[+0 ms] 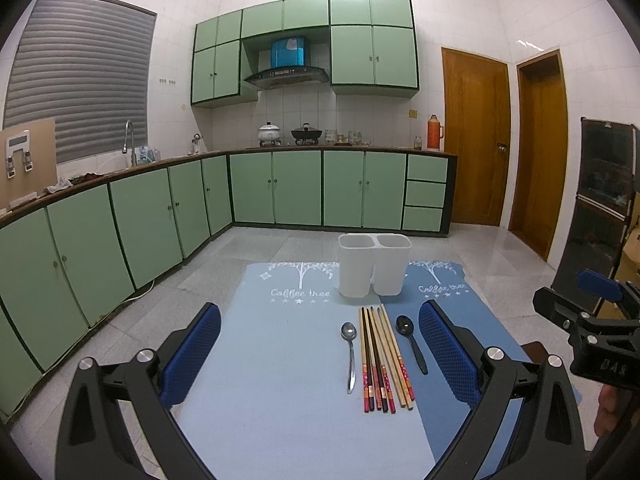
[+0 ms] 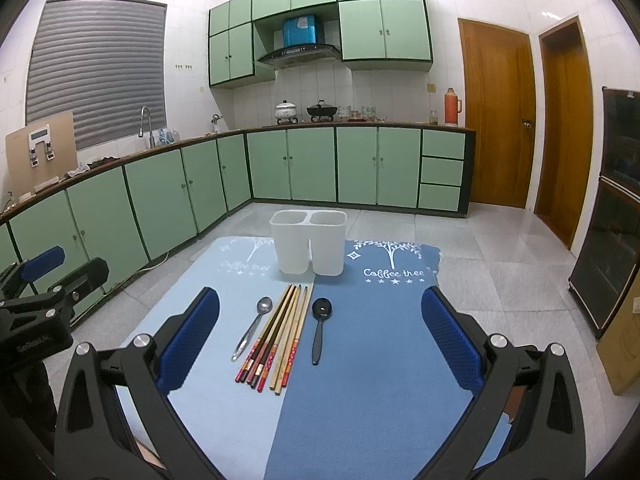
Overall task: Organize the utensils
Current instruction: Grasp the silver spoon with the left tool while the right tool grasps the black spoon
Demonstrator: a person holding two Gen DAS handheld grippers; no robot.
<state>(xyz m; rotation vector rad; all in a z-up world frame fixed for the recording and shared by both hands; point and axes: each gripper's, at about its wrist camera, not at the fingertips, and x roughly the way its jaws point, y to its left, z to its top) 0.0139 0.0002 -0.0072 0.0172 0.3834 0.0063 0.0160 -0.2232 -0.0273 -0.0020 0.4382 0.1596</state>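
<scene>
Overhead, two blue mats [image 2: 380,320] on tiled floor [image 2: 500,248], green kitchen cabinets [image 2: 312,164] behind, both tools wide open, empty.

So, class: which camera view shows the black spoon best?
The right wrist view: the black spoon lies near the picture's centre, whole and unobstructed, bowl and handle clear. In the left wrist view the spoon is also whole, but sits off to the right, close beside the claw's blue finger pad.

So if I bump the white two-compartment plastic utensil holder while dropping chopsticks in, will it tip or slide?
The white two-compartment plastic utensil holder looks empty and thin-walled, so probably light and easy to shove. It stands tall on the blue mats, so a high knock might tip it. The fabric-looking mat may limit sliding somewhat.
</scene>
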